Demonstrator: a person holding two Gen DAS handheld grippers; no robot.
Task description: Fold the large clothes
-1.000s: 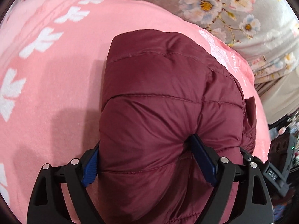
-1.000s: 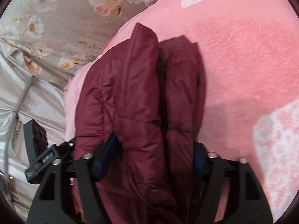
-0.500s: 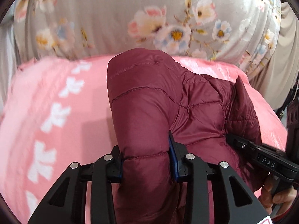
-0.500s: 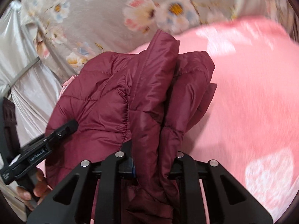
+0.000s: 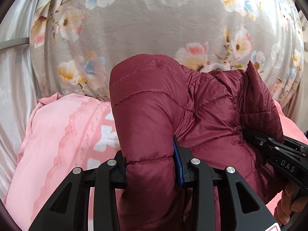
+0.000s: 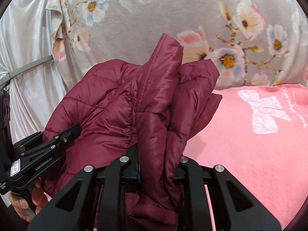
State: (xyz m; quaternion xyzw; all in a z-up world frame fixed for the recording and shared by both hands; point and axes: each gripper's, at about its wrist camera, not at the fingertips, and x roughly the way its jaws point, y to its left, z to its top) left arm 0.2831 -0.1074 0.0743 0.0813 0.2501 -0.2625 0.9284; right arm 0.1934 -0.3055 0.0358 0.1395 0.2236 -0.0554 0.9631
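A dark red quilted puffer jacket [image 5: 154, 104] is bunched up and lifted above the pink blanket [image 5: 57, 138]. My left gripper [image 5: 152, 167] is shut on a thick padded fold of it. My right gripper [image 6: 159, 165] is shut on a narrower bundle of the jacket [image 6: 150, 96], with a stiff edge sticking up. The right gripper also shows at the right of the left wrist view [image 5: 277, 154], and the left gripper at the left of the right wrist view [image 6: 48, 150]. The jacket's lower part hangs hidden behind the grippers.
The pink blanket with white bow prints [image 6: 259, 144] covers the bed below. A grey floral cloth [image 5: 163, 28] hangs behind it. A pale satin curtain [image 6: 25, 57] with a grey band is at the left.
Both grippers closed tighter on the jacket and lifted it off the blanket. The views tilted up toward the floral cloth, and the jacket now hangs bunched between the grippers.
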